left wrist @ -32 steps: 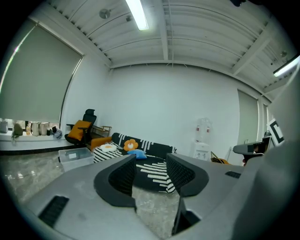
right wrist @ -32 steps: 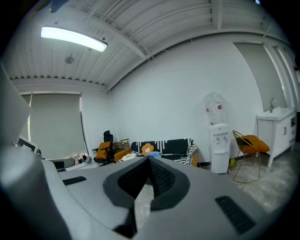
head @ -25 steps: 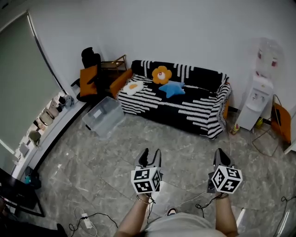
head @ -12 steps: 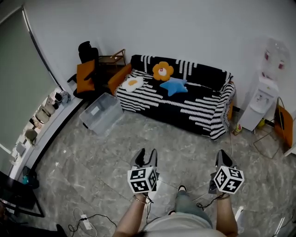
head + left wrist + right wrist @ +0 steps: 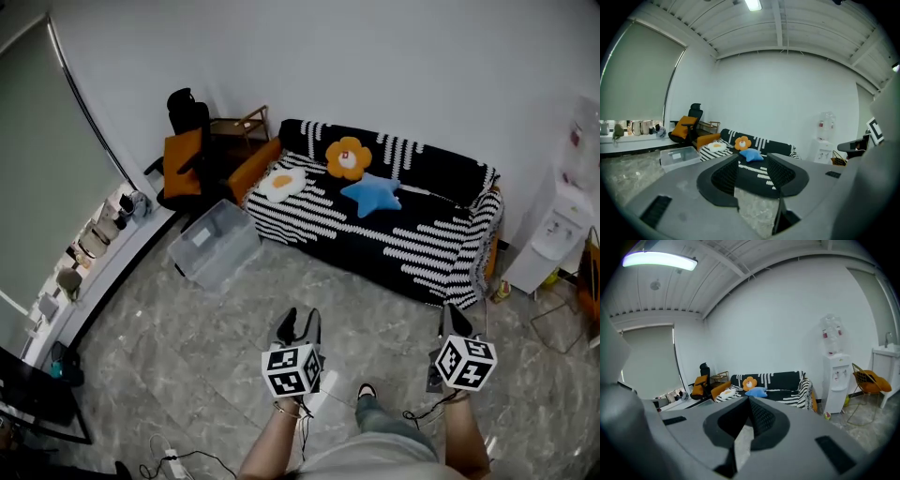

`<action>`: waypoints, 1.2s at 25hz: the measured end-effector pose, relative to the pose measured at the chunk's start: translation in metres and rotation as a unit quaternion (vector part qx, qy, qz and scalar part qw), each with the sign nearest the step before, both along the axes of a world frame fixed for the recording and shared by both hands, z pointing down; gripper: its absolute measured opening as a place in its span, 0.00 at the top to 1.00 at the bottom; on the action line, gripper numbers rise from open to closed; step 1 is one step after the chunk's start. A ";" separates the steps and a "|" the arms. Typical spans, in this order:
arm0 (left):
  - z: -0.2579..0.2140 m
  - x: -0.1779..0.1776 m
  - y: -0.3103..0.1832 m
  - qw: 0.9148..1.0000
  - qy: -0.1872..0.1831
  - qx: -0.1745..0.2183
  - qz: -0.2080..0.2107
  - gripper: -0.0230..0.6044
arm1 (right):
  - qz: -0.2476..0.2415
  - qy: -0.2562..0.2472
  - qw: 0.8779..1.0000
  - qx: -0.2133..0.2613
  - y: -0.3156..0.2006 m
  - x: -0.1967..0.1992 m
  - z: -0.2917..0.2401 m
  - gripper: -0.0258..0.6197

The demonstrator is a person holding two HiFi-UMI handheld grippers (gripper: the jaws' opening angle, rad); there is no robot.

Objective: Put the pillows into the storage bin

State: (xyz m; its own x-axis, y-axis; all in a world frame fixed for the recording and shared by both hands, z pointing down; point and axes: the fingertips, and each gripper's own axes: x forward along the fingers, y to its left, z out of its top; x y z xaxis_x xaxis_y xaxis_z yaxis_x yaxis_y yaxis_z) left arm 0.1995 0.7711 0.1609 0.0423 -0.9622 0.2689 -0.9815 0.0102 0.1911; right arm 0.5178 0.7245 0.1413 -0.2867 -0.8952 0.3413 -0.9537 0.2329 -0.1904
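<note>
Sofa [image 5: 394,246] and storage bin [image 5: 217,246] are shifting rightward as the person is stepping forward; three pillows [image 5: 372,194] are still awaiting stowage, left claw [image 5: 301,319] gaping empty, right claw [image 5: 453,315] pressed together.

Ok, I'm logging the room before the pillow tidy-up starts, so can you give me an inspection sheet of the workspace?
Surface: grey marbled floor.
Job's things: flower pillow, blue star pillow and fried-egg pillow all lie on the striped sofa; clear storage bin stands on the floor by the sofa's end nearest the chair.
Clutter: orange office chair, small wooden table, small items on the window ledge.
Grippers: left hand-held gripper jaws apart, empty; right hand-held gripper jaws together, empty.
Cables: power strip with lead on the floor; cable near the person's feet.
Surroundings: white wall, window blind, water dispenser.
</note>
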 end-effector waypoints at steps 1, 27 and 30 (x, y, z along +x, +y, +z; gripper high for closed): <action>-0.002 -0.003 -0.017 1.000 0.000 0.001 -0.004 0.67 | -0.005 0.002 1.000 0.001 -0.019 -0.003 -0.002 0.96; 0.015 -0.093 -0.329 0.999 -0.013 -0.024 -0.033 0.67 | -0.010 -0.014 1.000 -0.020 -0.342 -0.075 0.030 0.96; 0.010 -0.111 -0.393 1.000 -0.009 -0.017 -0.016 0.67 | -0.008 0.025 1.000 -0.003 -0.386 -0.094 0.015 0.96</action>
